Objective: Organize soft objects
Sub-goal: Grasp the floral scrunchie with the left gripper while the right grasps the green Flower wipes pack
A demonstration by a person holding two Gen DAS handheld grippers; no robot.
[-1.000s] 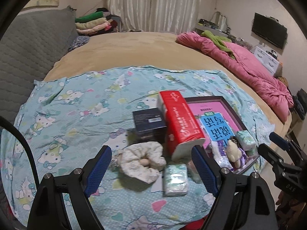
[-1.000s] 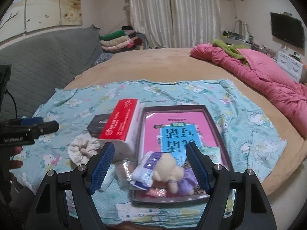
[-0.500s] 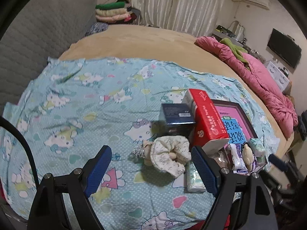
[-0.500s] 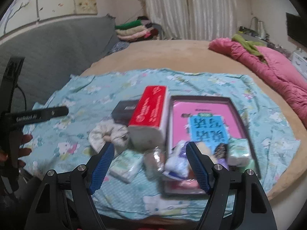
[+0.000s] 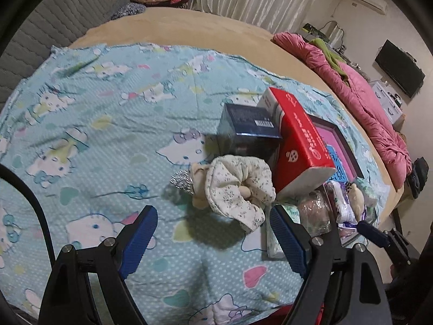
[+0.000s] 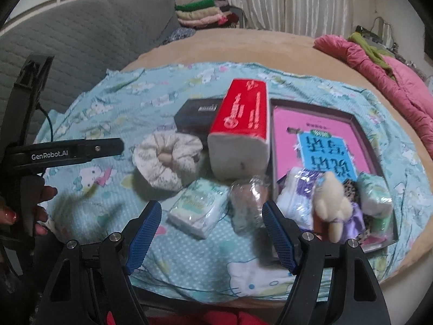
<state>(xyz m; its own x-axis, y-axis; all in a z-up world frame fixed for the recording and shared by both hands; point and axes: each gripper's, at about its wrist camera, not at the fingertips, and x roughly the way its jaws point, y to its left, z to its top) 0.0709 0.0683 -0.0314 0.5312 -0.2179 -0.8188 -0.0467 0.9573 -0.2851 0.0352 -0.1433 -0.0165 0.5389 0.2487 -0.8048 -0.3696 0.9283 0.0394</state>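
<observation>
Cream floral scrunchie [image 5: 238, 187] is lying on the cartoon-cat sheet [image 5: 89, 124], just ahead of your left claw [image 5: 213, 239]; the tissue pack [image 6: 199, 208] is sitting ahead of your right claw [image 6: 212, 234]. You are lowering both claws closer than a second ago, each spread apart and empty, so picking is probably starting. "GenRobot.AI" is reading clearly; the red tissue brick's [image 6: 242, 124] print is too blurred.
</observation>
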